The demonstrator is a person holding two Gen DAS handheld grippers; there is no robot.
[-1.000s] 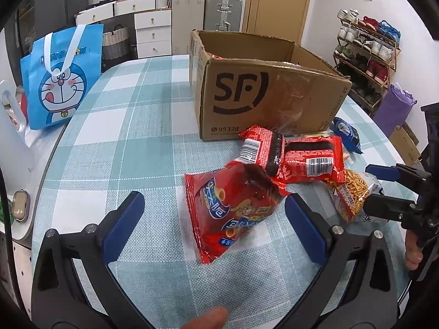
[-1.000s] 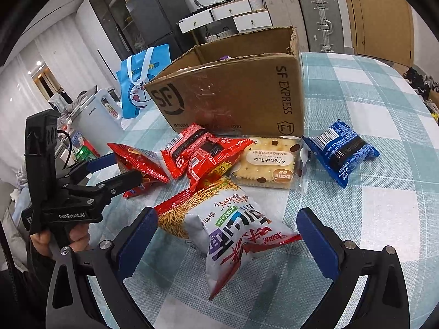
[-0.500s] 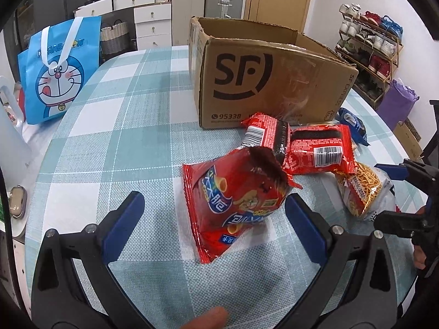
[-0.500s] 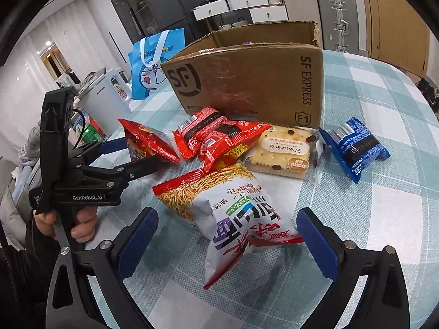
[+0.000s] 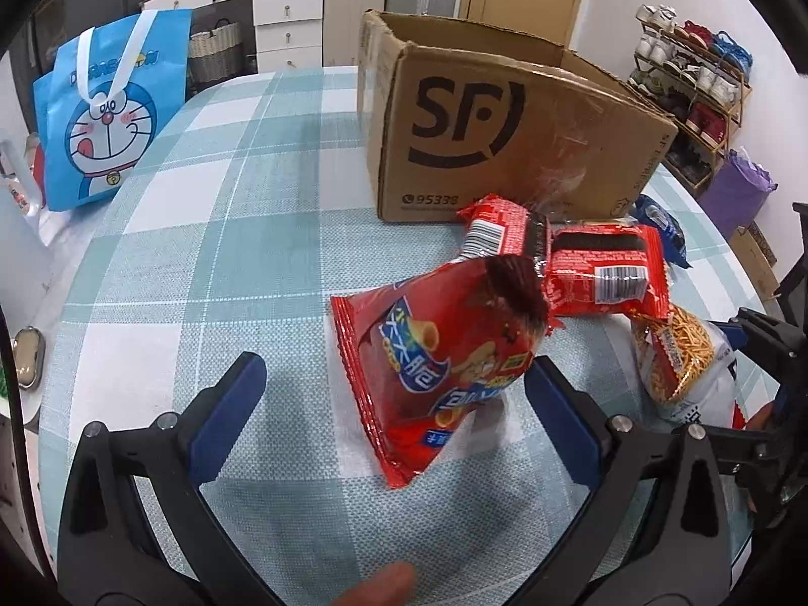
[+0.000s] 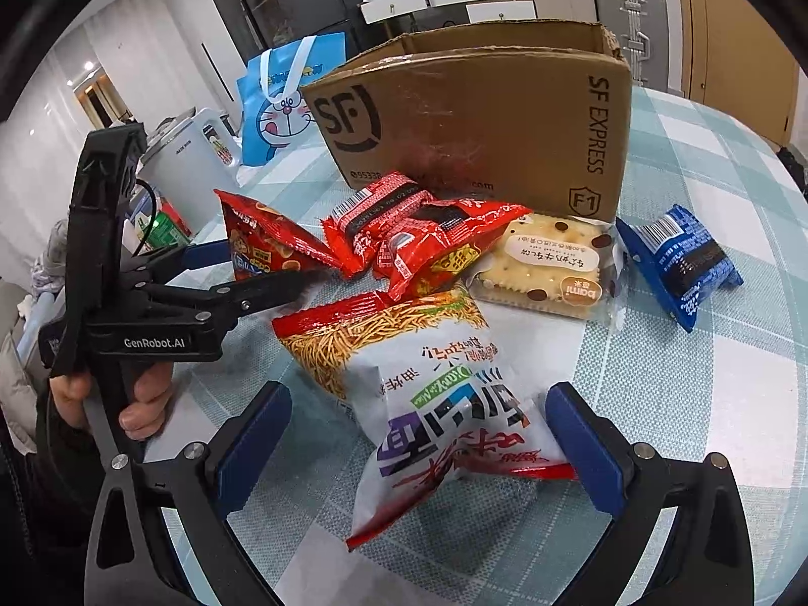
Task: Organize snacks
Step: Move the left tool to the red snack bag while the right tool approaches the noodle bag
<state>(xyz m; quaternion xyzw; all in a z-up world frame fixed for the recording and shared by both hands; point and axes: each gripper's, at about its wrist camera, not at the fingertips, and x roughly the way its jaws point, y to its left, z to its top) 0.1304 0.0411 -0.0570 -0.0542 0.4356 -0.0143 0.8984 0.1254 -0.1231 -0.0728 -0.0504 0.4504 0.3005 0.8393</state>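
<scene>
A red snack bag lies between the wide-open fingers of my left gripper; it also shows in the right wrist view. A white and red noodle-snack bag lies between the open fingers of my right gripper. Two small red packets, a cracker pack and a blue packet lie in front of an open SF cardboard box. The left gripper shows from the side in the right wrist view.
A round table with a teal checked cloth holds everything. A blue Doraemon bag stands at its far left edge. A white appliance stands beyond the table. A shoe rack and drawers stand behind.
Both grippers have moved forward toward the snacks. The red bag now sits further in between the left fingers, and the noodle bag between the right ones. Both stay open.
</scene>
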